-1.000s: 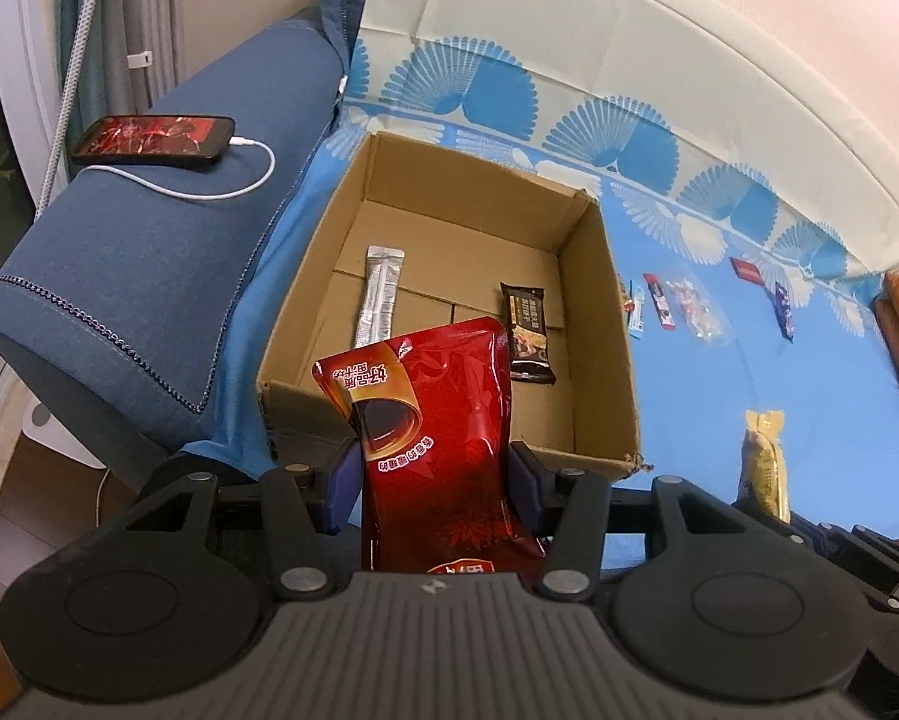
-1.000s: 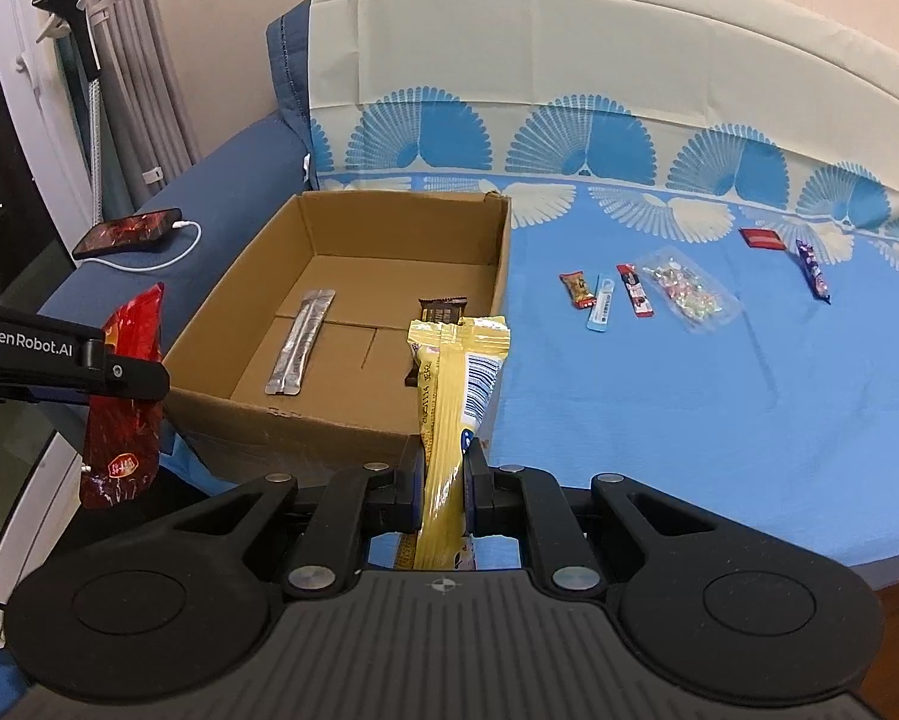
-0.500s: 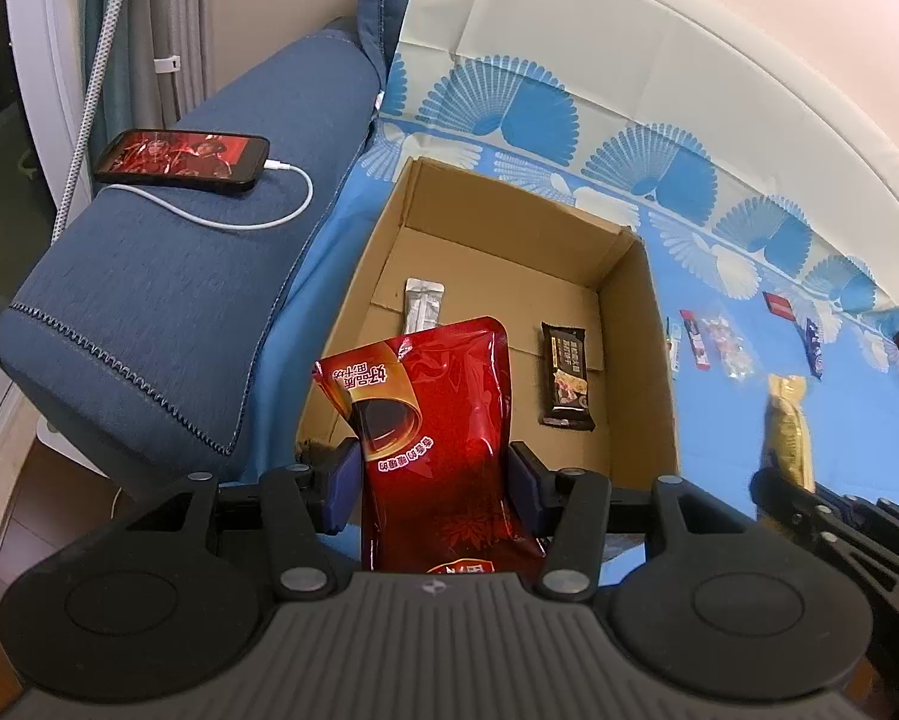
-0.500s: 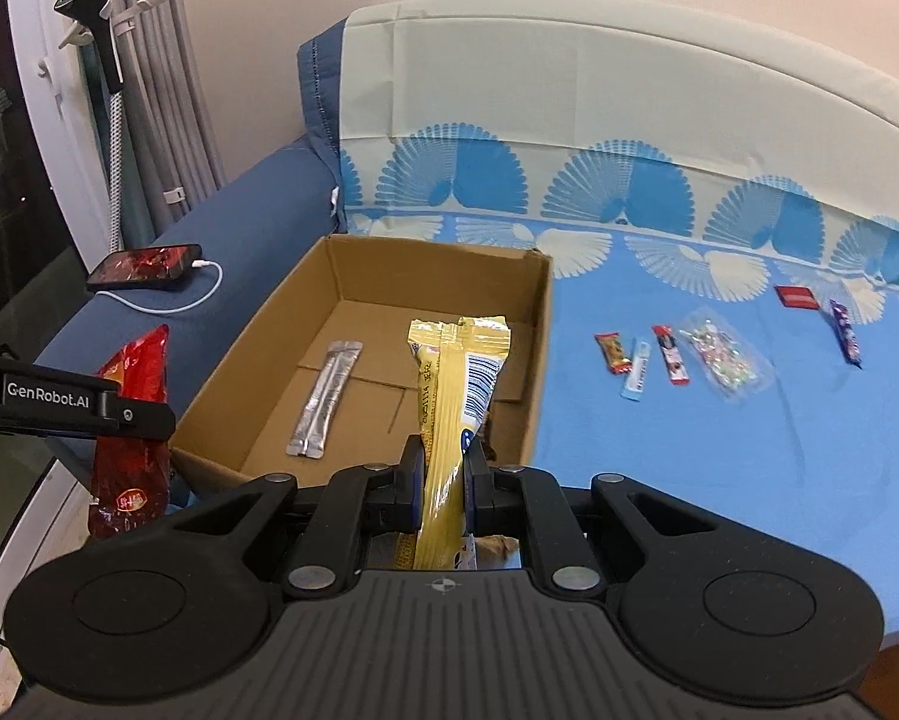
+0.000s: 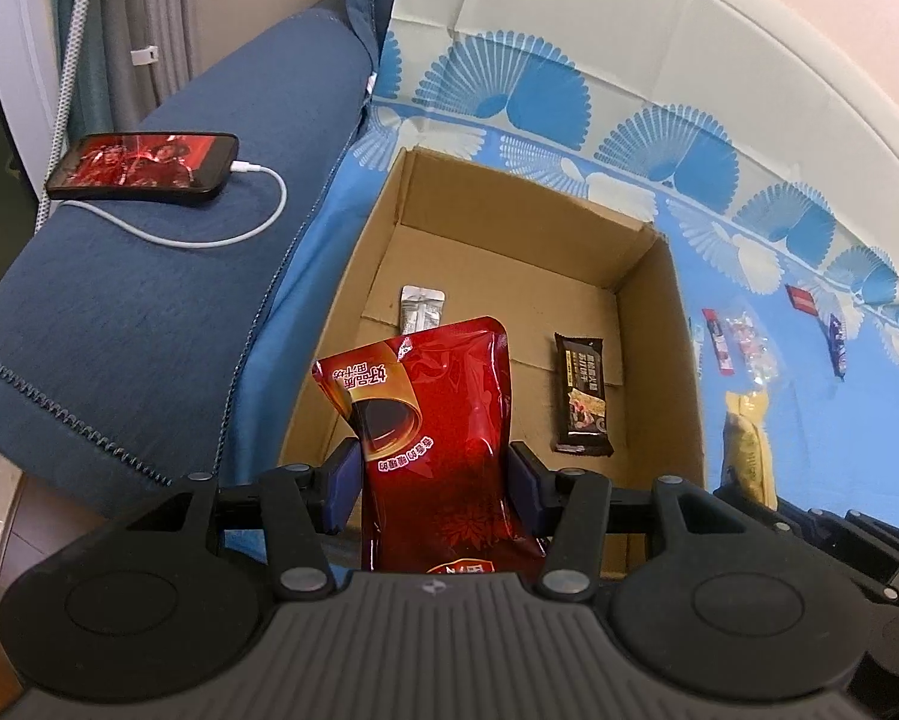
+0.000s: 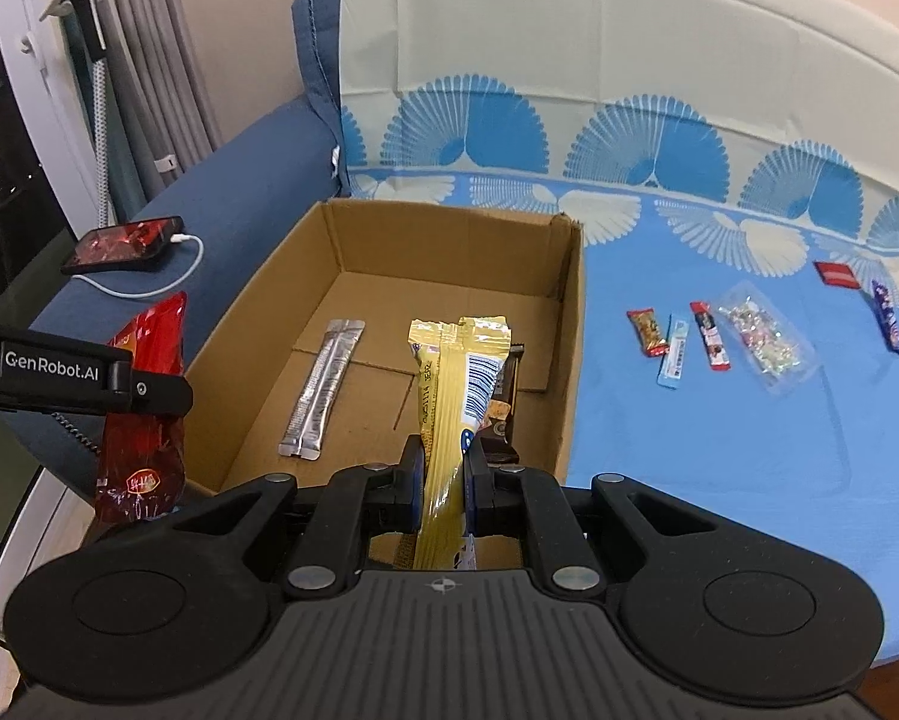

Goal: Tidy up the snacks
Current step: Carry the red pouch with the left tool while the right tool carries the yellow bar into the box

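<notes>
My left gripper (image 5: 434, 489) is shut on a red snack pouch (image 5: 431, 420) and holds it over the near edge of an open cardboard box (image 5: 686, 360). My right gripper (image 6: 443, 480) is shut on a yellow snack packet (image 6: 455, 384) above the same box (image 6: 572, 360), near its front right. Inside the box lie a silver stick pack (image 6: 320, 387) and a dark brown bar (image 5: 581, 396). The left gripper and its red pouch (image 6: 143, 408) show at the left of the right wrist view.
Several small snacks (image 6: 713, 336) lie on the blue bed sheet (image 6: 719, 450) right of the box. A phone (image 5: 143, 168) on a white cable rests on the dark blue cushion at the left. A headboard cover rises behind.
Both grippers have moved forward and higher over the box with their packets still held. The box now looks nearer and lower in both views.
</notes>
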A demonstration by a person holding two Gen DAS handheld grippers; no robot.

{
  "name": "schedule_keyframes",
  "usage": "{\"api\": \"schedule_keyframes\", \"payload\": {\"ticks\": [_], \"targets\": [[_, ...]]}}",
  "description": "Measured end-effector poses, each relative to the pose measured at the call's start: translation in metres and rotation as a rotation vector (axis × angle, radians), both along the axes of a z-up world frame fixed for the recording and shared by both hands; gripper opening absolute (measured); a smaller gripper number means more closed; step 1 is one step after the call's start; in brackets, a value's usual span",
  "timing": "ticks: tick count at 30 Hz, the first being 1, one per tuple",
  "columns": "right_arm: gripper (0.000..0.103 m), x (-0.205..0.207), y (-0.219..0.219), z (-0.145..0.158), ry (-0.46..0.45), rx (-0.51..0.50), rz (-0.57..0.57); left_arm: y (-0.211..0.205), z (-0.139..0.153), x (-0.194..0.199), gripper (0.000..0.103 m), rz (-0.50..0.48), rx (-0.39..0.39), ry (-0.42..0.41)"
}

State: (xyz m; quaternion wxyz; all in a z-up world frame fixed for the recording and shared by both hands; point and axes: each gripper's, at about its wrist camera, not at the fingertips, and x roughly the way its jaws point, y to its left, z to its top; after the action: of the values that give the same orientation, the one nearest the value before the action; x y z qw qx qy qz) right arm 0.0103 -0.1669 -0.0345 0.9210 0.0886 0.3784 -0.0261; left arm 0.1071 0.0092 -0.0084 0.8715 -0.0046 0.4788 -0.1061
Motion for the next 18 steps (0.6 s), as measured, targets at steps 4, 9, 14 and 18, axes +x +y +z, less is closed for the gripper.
{"api": "schedule_keyframes", "payload": {"ticks": [4, 9, 14, 18], "targets": [[0.013, 0.016, -0.002, -0.010, 0.023, 0.014, -0.002, -0.006, -0.009, 0.016, 0.057, -0.005, 0.013, 0.012], [0.013, 0.033, -0.004, -0.020, 0.042, 0.020, 0.000, -0.013, -0.020, 0.034, 0.057, -0.017, 0.028, 0.019], [0.013, 0.051, -0.002, -0.031, 0.064, 0.025, 0.009, -0.021, -0.036, 0.049, 0.057, -0.034, 0.049, 0.035], [0.013, 0.063, -0.001, -0.038, 0.078, 0.030, 0.017, -0.025, -0.046, 0.058, 0.057, -0.039, 0.063, 0.045]]}}
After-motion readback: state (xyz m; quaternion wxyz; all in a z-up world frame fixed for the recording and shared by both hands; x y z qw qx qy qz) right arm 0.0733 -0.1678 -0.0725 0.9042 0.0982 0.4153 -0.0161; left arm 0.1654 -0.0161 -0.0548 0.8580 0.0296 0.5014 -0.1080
